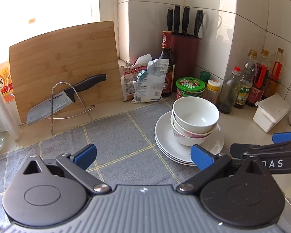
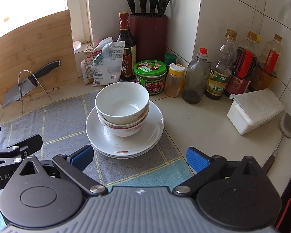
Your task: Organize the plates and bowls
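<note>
Stacked bowls (image 2: 122, 104) hide the plates' (image 2: 153, 134) centres.

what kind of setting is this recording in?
Most likely a home kitchen counter in a tiled corner. A knife block with knives and scissors, a row of oil and sauce bottles, and a bamboo cutting board with a kitchen knife propped against it all point that way.

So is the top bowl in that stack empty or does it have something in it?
Empty. The top bowl sits upright, nested in the bowl below, and its white inside shows bare down to the bottom in both wrist views.
</note>
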